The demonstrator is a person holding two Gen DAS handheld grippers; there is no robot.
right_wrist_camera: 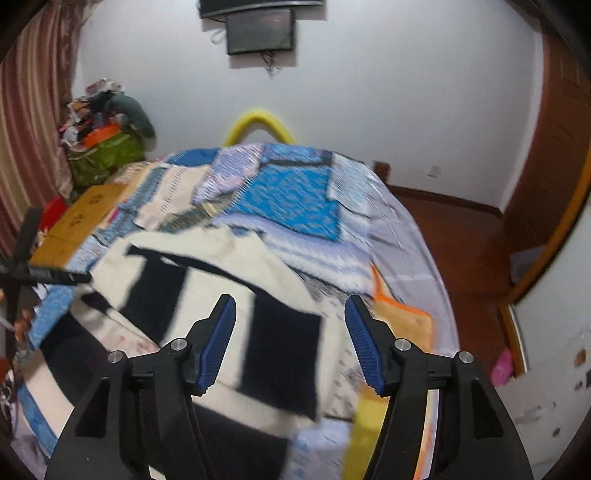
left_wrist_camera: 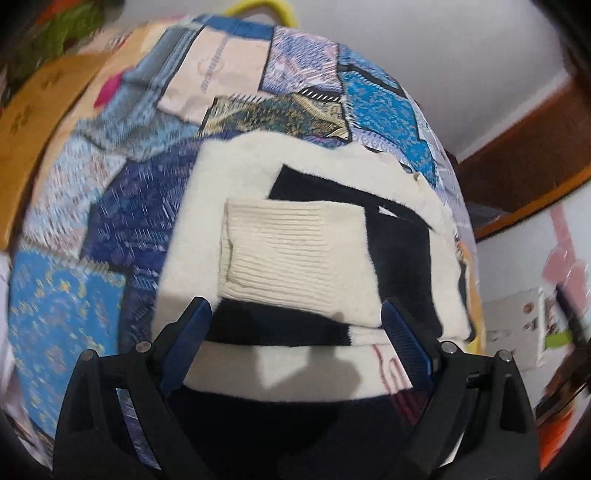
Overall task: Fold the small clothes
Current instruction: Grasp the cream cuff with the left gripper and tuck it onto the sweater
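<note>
Squarely on the cream-and-black blanket (left_wrist_camera: 295, 177) lies a small cream ribbed garment (left_wrist_camera: 295, 258), folded into a rough rectangle, its near edge overlapping one of the blanket's black bands. Just short of that garment hangs the left gripper (left_wrist_camera: 295, 332), its blue-padded fingers (left_wrist_camera: 186, 339) spread wide on either side of the garment's near corners, pressing on nothing. The blanket in turn rests on a patchwork bedspread (left_wrist_camera: 110, 206) of blue, purple and beige panels. Seen from the right wrist, the right gripper (right_wrist_camera: 290, 339) hangs over the same blanket (right_wrist_camera: 221, 254), farther toward its orange-edged side, jaws apart with nothing between them. Beyond the bedspread (right_wrist_camera: 295, 192) stands a white wall (right_wrist_camera: 369, 92) carrying a dark screen (right_wrist_camera: 260, 31).
</note>
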